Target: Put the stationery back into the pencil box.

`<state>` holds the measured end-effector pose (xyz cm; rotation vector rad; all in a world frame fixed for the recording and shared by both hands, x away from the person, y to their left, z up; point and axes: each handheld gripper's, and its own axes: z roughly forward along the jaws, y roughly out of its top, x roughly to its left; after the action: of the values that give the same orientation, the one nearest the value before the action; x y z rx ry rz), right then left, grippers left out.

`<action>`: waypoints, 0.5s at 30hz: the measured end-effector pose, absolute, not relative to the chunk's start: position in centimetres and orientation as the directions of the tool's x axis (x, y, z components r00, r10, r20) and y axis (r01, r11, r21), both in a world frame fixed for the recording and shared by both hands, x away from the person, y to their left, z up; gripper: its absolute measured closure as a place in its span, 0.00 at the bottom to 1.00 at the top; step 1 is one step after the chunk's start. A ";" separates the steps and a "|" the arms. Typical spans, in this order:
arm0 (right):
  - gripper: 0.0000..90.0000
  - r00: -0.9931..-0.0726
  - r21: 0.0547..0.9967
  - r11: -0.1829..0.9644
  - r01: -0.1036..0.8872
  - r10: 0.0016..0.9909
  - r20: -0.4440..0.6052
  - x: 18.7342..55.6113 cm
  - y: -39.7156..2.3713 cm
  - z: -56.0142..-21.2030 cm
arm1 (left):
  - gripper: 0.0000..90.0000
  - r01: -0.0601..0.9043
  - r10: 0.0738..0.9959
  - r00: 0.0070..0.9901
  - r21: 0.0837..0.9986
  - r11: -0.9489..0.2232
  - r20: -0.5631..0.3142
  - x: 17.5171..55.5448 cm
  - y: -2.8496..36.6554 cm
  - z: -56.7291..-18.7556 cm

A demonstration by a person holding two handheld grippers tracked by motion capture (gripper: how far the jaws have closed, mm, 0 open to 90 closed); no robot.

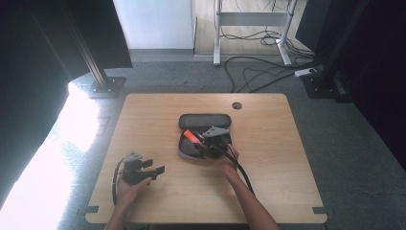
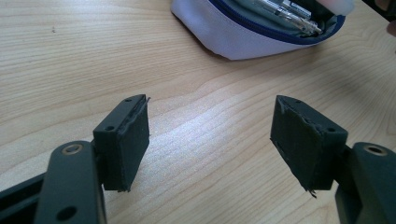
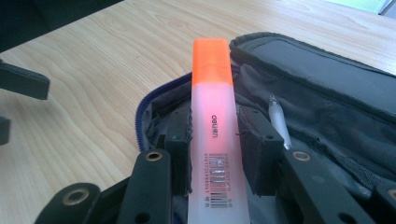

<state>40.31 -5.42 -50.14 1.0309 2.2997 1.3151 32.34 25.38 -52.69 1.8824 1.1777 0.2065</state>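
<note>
An orange highlighter point(image 3: 214, 116) with a barcode label sits between the pads of my right gripper point(image 3: 215, 140), which is shut on it above the open pencil case point(image 3: 322, 98). From above, the highlighter point(image 1: 191, 136) pokes out to the left of the right gripper point(image 1: 203, 143) over the case point(image 1: 187, 152), whose grey lid point(image 1: 205, 120) lies flipped back. A white pen point(image 3: 279, 121) lies inside the case. My left gripper point(image 1: 154, 166) rests low near the table's front left, its jaws wide apart with bare wood between the pads point(image 2: 133, 140). The case's pale side point(image 2: 243, 35) lies beyond them.
The wooden table point(image 1: 268, 158) has a round cable hole point(image 1: 237, 105) at the back. Black frame posts point(image 1: 103, 79) and floor cables point(image 1: 268, 72) lie beyond the far edge. Bright light falls on the floor at the left.
</note>
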 end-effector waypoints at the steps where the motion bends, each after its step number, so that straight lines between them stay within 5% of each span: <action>1: 0.73 -0.700 0.839 0.327 0.435 0.708 0.087 40.4 -5.4 -50.2 | 0.32 0.646 0.792 0.536 0.746 -0.163 -0.291 32.3 25.4 -52.7; 15: 0.73 -0.688 0.818 0.341 0.463 0.720 0.090 41.5 -5.1 -51.5 | 0.32 0.645 0.791 0.537 0.747 -0.162 -0.292 32.4 25.5 -52.7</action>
<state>41.47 -5.09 -51.48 1.0570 2.3208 1.2721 32.38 25.48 -52.73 1.8811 1.1770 0.2058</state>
